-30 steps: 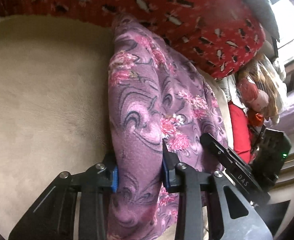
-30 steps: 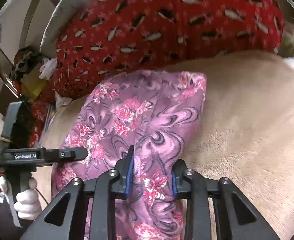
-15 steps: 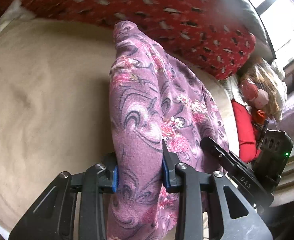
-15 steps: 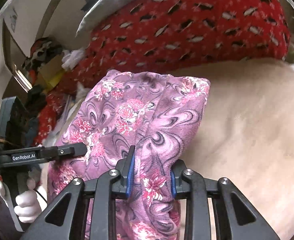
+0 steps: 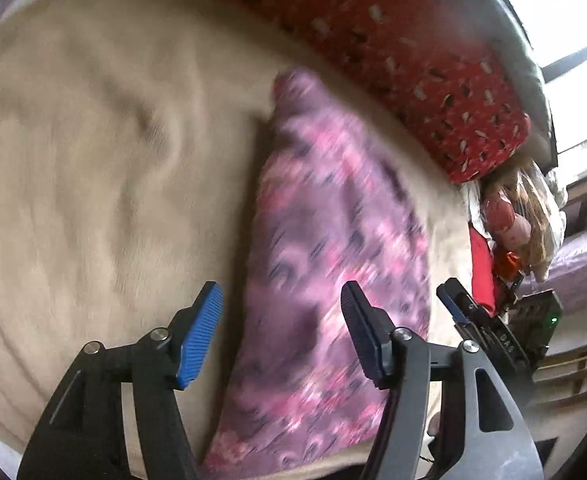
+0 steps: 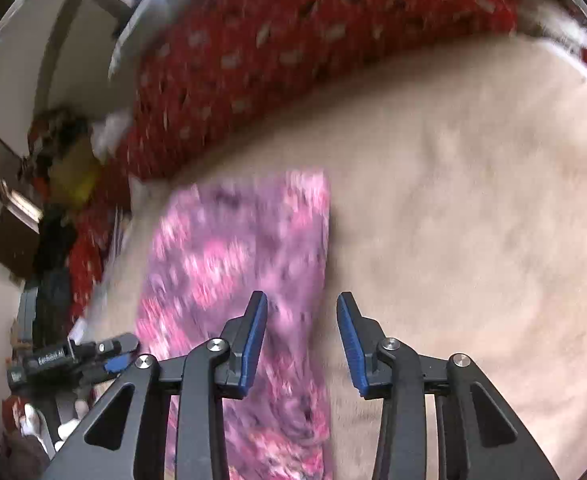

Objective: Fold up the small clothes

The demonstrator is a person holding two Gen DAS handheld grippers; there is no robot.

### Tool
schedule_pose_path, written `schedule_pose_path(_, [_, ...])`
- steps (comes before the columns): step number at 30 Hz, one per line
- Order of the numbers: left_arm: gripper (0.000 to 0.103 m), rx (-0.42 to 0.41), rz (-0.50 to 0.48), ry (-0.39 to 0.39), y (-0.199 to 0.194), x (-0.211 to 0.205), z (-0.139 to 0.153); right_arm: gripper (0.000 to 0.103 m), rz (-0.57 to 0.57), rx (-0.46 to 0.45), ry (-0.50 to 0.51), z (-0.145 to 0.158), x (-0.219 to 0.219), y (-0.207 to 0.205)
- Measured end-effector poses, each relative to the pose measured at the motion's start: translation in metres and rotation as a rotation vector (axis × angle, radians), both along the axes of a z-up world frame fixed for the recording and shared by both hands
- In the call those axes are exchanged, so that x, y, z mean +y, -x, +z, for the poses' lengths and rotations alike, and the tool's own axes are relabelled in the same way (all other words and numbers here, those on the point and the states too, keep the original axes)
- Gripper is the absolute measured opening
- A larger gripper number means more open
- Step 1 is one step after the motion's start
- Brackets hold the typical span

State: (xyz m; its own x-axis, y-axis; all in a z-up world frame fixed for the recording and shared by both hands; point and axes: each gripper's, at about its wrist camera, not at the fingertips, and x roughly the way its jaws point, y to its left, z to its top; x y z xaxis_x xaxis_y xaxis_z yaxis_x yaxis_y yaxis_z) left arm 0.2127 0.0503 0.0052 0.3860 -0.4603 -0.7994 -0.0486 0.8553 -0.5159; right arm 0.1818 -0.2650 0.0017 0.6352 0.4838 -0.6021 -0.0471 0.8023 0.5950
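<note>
A purple and pink floral garment [image 5: 325,264] lies as a long folded strip on the beige blanket [image 5: 93,160]; it also shows in the right wrist view [image 6: 245,256], blurred by motion. My left gripper [image 5: 281,320] is open and empty above the strip's near part. My right gripper [image 6: 301,328] is open and empty over the strip's right edge. The right gripper also shows at the right of the left wrist view [image 5: 489,332], and the left gripper at the lower left of the right wrist view [image 6: 77,356].
A red patterned bolster [image 5: 413,52] runs along the far side of the blanket [image 6: 473,200], also in the right wrist view [image 6: 313,40]. A pile of bags and clothes [image 5: 517,216] sits beyond the blanket's end. A window [image 5: 573,60] is behind.
Both grippers opened and let go of the garment, which dropped flat onto the blanket. Both grippers pulled back and up from it.
</note>
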Motion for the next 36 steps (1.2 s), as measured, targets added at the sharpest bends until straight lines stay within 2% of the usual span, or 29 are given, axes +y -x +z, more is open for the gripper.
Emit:
schedule_pose_path(4, [0.061, -0.056, -0.033, -0.117, -0.033, -0.03, 0.01, 0.038, 0.057, -0.049, 0.063, 0.013, 0.02, -0.025])
schedule_pose_path(8, [0.062, -0.015, -0.039, -0.228, -0.07, -0.051, -0.012, 0.035, 0.074, -0.055, 0.099, 0.004, 0.033, -0.049])
schedule_pose_path(9, [0.065, 0.002, -0.033, -0.246, -0.076, -0.05, -0.021, 0.035, 0.067, -0.046, 0.104, -0.002, 0.033, -0.054])
schedule_pose_path(10, [0.076, 0.014, -0.025, -0.258, -0.083, -0.05, -0.029, 0.034, 0.054, -0.025, 0.116, -0.01, 0.03, -0.059])
schedule_pose_path(12, [0.081, 0.037, -0.018, -0.237, -0.091, -0.048, -0.041, 0.031, 0.041, 0.058, 0.138, -0.035, 0.029, -0.073])
schedule_pose_path(15, [0.083, 0.081, 0.01, -0.152, -0.099, -0.037, -0.045, 0.031, 0.036, 0.053, 0.078, -0.041, 0.018, -0.079])
schedule_pose_path(18, [0.082, 0.063, 0.001, -0.161, -0.085, -0.028, -0.028, 0.03, 0.037, 0.058, 0.09, -0.027, 0.014, -0.072])
schedule_pose_path(19, [0.082, 0.043, -0.005, -0.171, -0.077, -0.025, -0.022, 0.035, 0.045, 0.042, 0.086, -0.02, 0.014, -0.066])
schedule_pose_path(21, [0.083, -0.008, -0.013, -0.203, -0.053, -0.018, -0.012, 0.035, 0.089, -0.015, 0.056, -0.006, 0.012, -0.044])
schedule_pose_path(23, [0.083, -0.026, 0.002, -0.231, -0.036, -0.016, -0.015, 0.035, 0.125, -0.064, 0.041, 0.0, 0.014, -0.019])
schedule_pose_path(24, [0.083, -0.008, 0.009, -0.246, -0.03, -0.016, -0.024, 0.036, 0.136, -0.069, 0.044, -0.003, 0.017, -0.011])
schedule_pose_path(25, [0.084, 0.018, 0.01, -0.24, -0.031, -0.018, -0.033, 0.035, 0.147, -0.056, 0.06, -0.01, 0.02, -0.006])
schedule_pose_path(27, [0.084, 0.075, 0.038, -0.173, -0.026, -0.012, -0.047, 0.036, 0.16, 0.044, 0.147, -0.04, 0.032, -0.007])
schedule_pose_path(30, [0.083, 0.074, 0.045, -0.158, -0.012, -0.01, -0.032, 0.042, 0.086, 0.069, 0.09, -0.039, 0.02, 0.0])
schedule_pose_path(33, [0.083, 0.009, 0.015, -0.228, 0.014, -0.018, -0.017, 0.045, 0.1, 0.041, 0.063, -0.023, 0.019, 0.025])
schedule_pose_path(36, [0.084, 0.019, -0.014, -0.301, 0.033, -0.033, -0.033, 0.045, 0.136, 0.032, 0.102, -0.028, 0.028, 0.051])
